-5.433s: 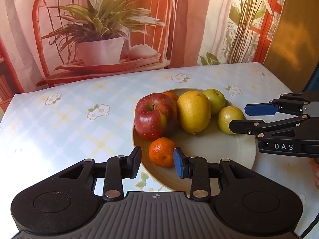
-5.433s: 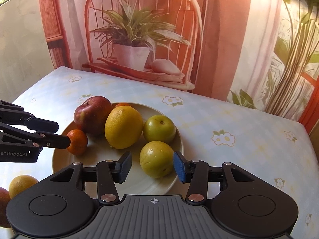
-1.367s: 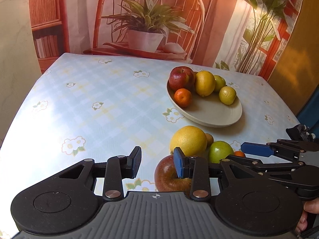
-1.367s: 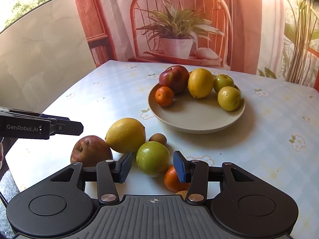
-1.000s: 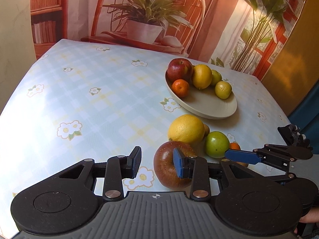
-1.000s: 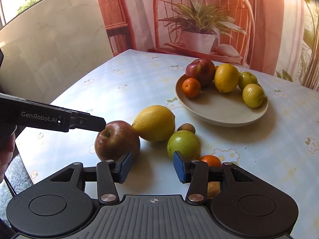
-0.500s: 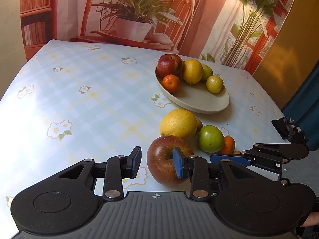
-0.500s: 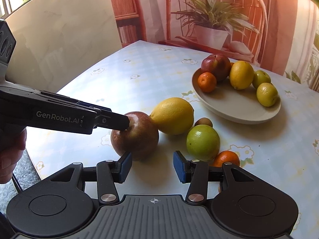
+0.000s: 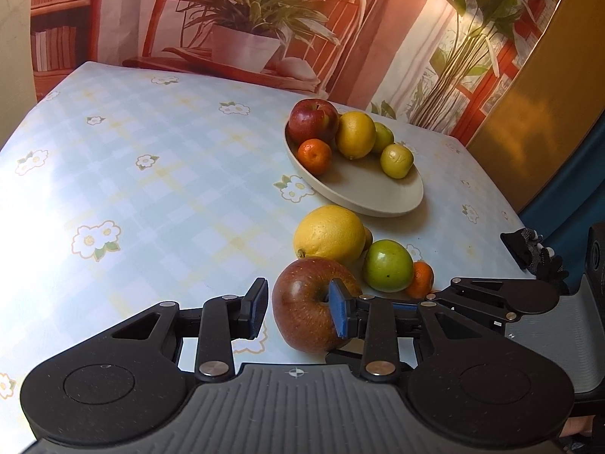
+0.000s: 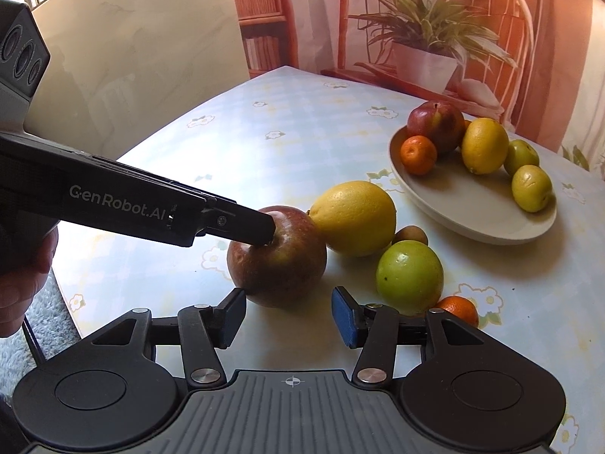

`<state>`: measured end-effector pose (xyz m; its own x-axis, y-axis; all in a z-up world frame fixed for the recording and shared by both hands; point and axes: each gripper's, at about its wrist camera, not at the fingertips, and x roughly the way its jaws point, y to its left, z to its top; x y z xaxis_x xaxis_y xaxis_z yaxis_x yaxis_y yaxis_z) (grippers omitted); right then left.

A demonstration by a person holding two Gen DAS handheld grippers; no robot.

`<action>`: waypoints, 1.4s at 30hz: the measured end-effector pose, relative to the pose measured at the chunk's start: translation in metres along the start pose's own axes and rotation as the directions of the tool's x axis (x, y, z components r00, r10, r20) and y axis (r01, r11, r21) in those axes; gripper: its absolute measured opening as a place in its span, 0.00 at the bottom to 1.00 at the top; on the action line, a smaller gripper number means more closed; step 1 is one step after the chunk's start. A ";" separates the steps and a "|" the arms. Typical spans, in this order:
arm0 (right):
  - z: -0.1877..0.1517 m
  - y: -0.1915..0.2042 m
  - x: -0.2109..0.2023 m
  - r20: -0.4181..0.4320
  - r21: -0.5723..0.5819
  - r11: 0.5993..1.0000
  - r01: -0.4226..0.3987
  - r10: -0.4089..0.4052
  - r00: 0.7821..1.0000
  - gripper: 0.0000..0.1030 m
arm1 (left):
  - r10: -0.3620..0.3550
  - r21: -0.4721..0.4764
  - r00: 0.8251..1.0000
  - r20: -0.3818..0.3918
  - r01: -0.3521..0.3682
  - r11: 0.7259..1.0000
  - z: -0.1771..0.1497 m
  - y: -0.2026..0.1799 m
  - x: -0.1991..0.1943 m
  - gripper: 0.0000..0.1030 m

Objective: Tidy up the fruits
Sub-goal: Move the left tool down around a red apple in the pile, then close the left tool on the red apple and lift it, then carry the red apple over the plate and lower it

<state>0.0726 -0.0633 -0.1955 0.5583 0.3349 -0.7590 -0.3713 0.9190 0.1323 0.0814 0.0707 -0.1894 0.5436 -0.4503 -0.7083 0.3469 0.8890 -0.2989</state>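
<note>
A red-brown apple [image 9: 302, 317] lies near the table's front edge. My left gripper [image 9: 298, 312] hangs over it with its jaws partly apart. Its right pad [image 9: 337, 314] sits at the stem dimple and its left pad [image 9: 258, 308] stands clear of the skin. In the right wrist view that left gripper [image 10: 261, 229] rests a fingertip on top of the apple [image 10: 280, 265]. My right gripper [image 10: 287, 319] is just short of the apple, its jaws opening, with nothing pressed between them. Behind stands a beige plate [image 9: 370, 196].
Beside the apple lie a big yellow citrus [image 10: 353, 217], a green apple [image 10: 410, 270], a small mandarin [image 10: 459, 308] and a small brown fruit [image 10: 410, 234]. The plate [image 10: 472, 208] holds a red apple, a mandarin, a lemon and two yellow-green fruits. The table edge runs close at left.
Both grippers came back from the plate to the loose fruit. Over the last second the right gripper slid left toward the red-brown apple and its jaws widened; the left fingertip settled on the apple's top.
</note>
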 end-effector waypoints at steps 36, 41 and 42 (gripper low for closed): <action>0.022 -0.011 -0.026 0.134 0.027 1.000 -0.011 0.007 0.991 0.51 | -0.030 0.075 0.997 0.077 0.025 0.997 0.022 -0.025 -0.019 0.36; 0.040 -0.026 -0.041 0.181 0.023 1.000 0.010 -0.014 0.983 0.52 | -0.039 0.115 0.993 0.112 0.026 0.993 0.046 -0.041 -0.022 0.36; 0.045 -0.030 -0.044 0.191 0.023 1.000 0.016 -0.020 0.981 0.51 | -0.044 0.123 0.992 0.120 0.029 0.992 0.051 -0.043 -0.022 0.36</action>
<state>0.0925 -0.0961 -0.1379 0.6968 0.3501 -0.6261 -0.3451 0.9288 0.1353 0.0932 0.0380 -0.1279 0.6157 -0.4959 -0.6124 0.4543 0.8584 -0.2383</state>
